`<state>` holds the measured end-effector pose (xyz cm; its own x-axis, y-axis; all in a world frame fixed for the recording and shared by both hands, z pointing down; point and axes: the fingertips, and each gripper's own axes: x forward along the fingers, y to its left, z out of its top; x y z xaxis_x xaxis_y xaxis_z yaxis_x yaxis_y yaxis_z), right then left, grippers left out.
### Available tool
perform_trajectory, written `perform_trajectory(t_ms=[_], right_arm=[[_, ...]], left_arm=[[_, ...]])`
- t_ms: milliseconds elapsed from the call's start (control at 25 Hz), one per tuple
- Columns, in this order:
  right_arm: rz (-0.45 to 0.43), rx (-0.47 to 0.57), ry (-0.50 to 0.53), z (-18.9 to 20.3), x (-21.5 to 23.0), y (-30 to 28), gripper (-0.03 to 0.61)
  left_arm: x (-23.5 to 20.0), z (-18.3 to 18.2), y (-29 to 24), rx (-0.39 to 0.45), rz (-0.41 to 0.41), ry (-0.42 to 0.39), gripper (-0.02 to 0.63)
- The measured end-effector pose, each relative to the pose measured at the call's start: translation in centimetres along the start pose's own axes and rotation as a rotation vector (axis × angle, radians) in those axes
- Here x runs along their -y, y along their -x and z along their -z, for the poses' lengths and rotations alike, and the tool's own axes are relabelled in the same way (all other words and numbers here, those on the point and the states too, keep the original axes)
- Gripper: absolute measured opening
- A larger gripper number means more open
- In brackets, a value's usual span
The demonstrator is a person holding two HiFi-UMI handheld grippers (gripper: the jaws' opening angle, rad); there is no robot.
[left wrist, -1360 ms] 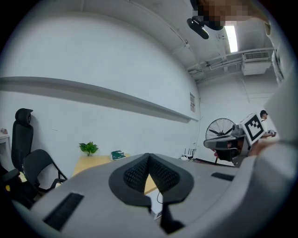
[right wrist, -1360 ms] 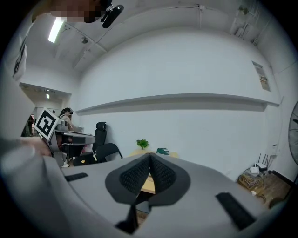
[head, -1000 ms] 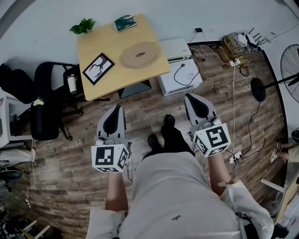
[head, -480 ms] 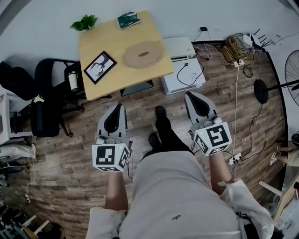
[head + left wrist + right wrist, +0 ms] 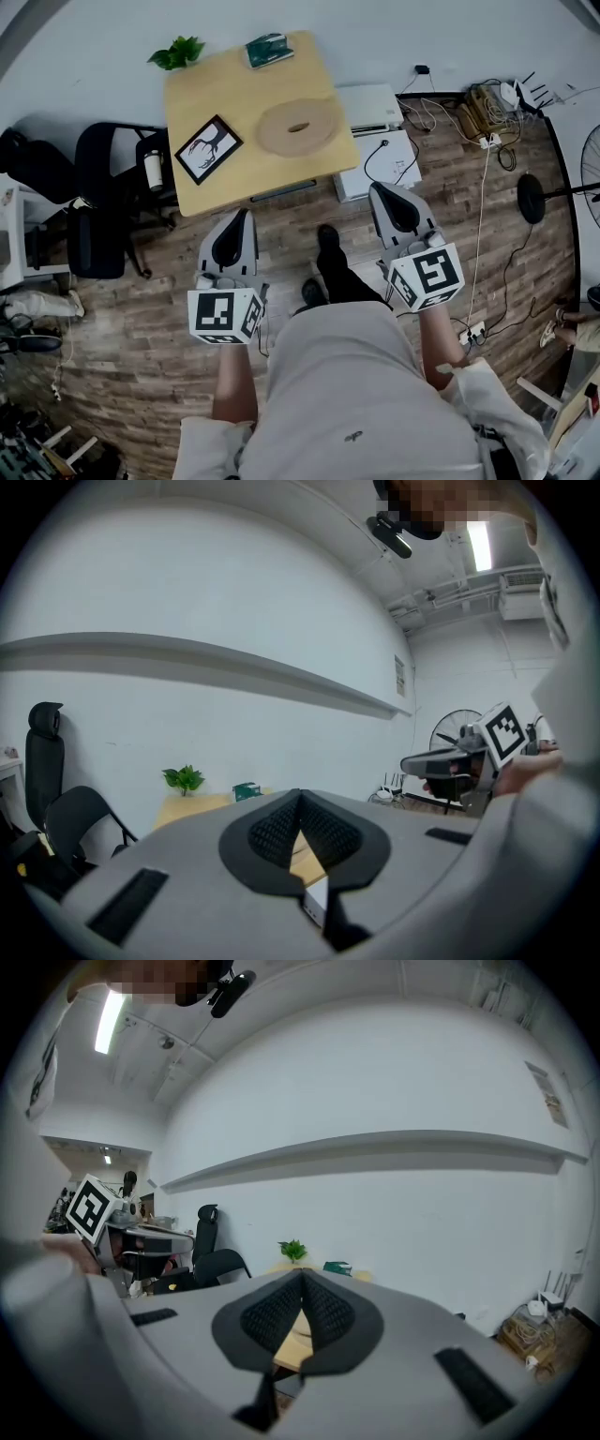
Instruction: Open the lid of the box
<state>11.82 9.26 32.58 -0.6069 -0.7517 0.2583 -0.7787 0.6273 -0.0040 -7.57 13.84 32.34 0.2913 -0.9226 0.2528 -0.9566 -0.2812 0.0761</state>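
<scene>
Closer now than a second ago, the bench sits lower and further right in the head view as the person steps toward it across the wooden floor, one foot forward. Both tools are carried near the body: the left hand-held gripper and the right hand-held gripper each have their jaws pressed together with nothing between them, as their own views confirm. A round wooden box, most likely the one to be opened, lies flat on the right half of the bench, well beyond reach, with a small dark slot at the centre of its lid. It looks stiff, shallow and light, so the base may lift or slide with the lid; a grip on the lid's rim, with the other tool steadying the base, seems the safest hold. A framed picture lies to its left, apart from it; a potted plant and a small green item stand at the far edge. Nothing blocks the near approach, though white cases crowd the floor to the right.
</scene>
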Motion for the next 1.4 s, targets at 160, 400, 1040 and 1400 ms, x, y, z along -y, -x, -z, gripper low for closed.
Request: perform_trajectory(t_ms=[160,400,1040,1400], right_arm=[[-0.014,-0.001,0.000,-0.9,1.3,-2.3,0.000],[-0.050,0.001,0.001,-1.7,2.9,-5.2,0.000],[-0.178,-0.003,0.005,-2.6,6.4,-11.3,0.000],[-0.257,-0.031,0.012,-1.7,8.2,-14.4,0.002]], left_arm=[[-0.8,-0.8,-2.2,-0.002,-0.009,-0.002,0.005],[-1.3,-1.4,-4.5,-0.015,-0.030,0.002,0.005],[-1.9,-2.7,-9.7,-0.041,-0.116,0.026,0.006],[-2.1,-2.4,-12.9,-0.055,-0.164,0.042,0.006]])
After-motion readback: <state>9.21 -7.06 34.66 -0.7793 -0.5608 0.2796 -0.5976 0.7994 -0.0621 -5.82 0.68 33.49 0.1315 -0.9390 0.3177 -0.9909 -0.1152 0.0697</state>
